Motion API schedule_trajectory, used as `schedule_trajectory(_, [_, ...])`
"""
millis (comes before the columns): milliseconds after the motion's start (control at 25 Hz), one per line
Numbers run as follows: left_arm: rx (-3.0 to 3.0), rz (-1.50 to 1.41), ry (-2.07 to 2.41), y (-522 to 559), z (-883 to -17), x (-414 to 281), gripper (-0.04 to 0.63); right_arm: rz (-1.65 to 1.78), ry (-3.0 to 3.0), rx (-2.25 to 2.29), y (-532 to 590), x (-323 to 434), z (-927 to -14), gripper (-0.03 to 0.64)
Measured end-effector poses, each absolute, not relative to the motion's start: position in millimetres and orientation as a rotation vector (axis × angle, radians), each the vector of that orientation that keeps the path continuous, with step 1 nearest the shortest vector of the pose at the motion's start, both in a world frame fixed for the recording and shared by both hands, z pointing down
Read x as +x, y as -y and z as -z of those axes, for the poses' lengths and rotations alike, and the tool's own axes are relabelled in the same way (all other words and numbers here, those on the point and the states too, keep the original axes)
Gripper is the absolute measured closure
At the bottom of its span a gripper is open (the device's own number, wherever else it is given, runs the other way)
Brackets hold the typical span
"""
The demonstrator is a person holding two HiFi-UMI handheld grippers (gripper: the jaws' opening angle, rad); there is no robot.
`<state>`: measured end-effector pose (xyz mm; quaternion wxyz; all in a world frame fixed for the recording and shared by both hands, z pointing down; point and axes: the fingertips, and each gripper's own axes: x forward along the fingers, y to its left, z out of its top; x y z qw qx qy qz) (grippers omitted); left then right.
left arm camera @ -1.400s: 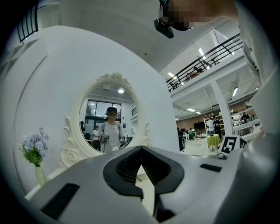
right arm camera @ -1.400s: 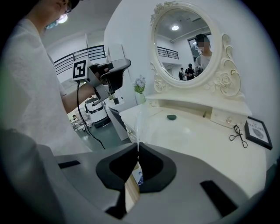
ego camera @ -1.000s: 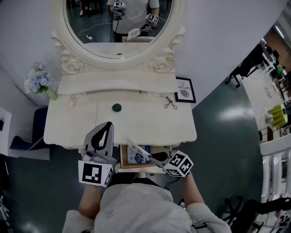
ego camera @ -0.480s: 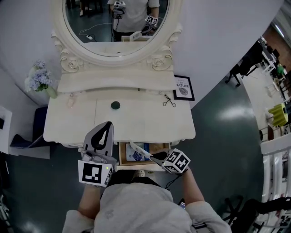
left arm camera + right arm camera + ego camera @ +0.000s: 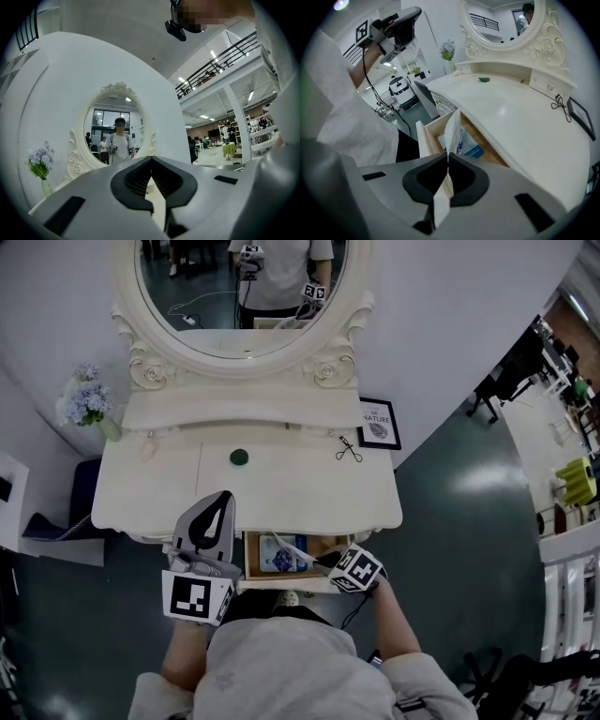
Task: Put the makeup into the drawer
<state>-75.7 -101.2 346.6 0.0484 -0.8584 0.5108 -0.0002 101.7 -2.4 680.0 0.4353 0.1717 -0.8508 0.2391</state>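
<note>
Right gripper pinches a white sachet above the open drawer at the worktop's front edge. Left gripper is closed and empty.

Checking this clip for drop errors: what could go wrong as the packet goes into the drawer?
1. The right gripper holds the packet upright by one thin edge; released so, it could lean on the drawer wall instead of lying flat.
2. A blue pack already lies inside; stacked on it, the packet might stick up and catch when the drawer closes.
</note>
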Motion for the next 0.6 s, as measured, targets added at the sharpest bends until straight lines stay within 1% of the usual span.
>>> schedule_trajectory(440, [-2.607, 0.006, -1.557, 96.6, -344.3, -72.8, 0.58, -0.654, 2.088, 0.52, 8.9, 112.6, -690.1, 0.591])
schedule_trajectory(480, [-2.608, 0.003, -1.557, 96.2, -344.5, -72.3, 0.58, -0.664, 2.091, 0.531, 9.8, 113.3, -689.8, 0.578])
schedule_trajectory(560, [-2.613, 0.013, -1.558, 95.6, -345.4, -71.0, 0.58, -0.677, 2.094, 0.55, 11.9, 115.2, -688.8, 0.502])
schedule_trajectory(600, [-2.618, 0.028, -1.558, 95.3, -347.0, -70.5, 0.58, -0.673, 2.093, 0.559, 13.3, 116.4, -688.0, 0.492])
